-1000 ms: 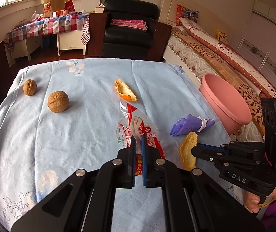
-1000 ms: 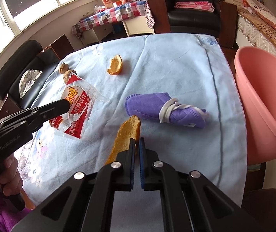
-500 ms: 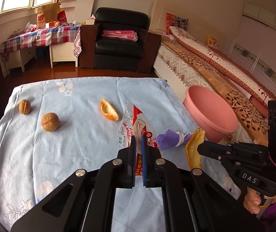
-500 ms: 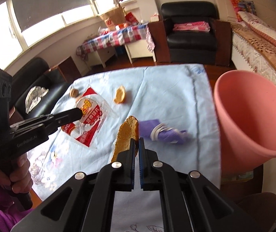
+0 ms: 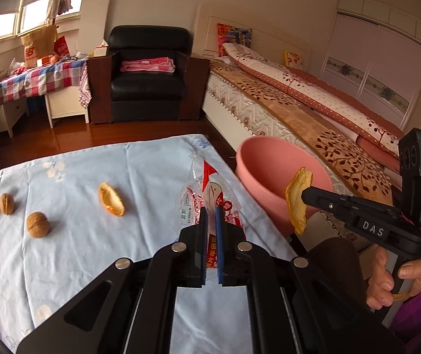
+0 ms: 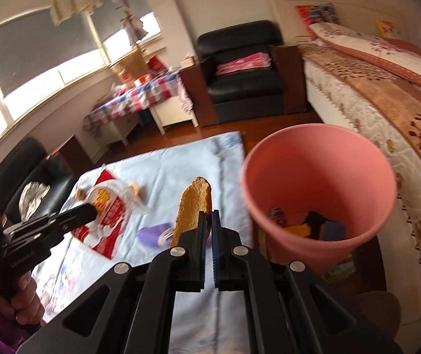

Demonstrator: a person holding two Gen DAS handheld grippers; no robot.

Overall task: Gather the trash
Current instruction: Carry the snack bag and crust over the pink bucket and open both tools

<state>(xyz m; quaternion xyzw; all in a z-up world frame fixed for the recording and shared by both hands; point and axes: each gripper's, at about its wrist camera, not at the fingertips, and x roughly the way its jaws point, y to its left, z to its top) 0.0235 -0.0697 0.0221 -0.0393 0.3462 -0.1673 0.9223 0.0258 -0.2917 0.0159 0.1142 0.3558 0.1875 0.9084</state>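
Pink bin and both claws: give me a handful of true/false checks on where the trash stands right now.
1. The right claw is shut on a peel. True.
2. The left claw is empty. False: it is shut on a red-and-white wrapper.
3. The pink bin has nothing in it. False: a few dark and yellow items lie at its bottom.
4. Two walnuts and another peel lie on the blue cloth. True.
5. The held peel is already inside the bin. False: in the right wrist view it is beside the rim, over the cloth.
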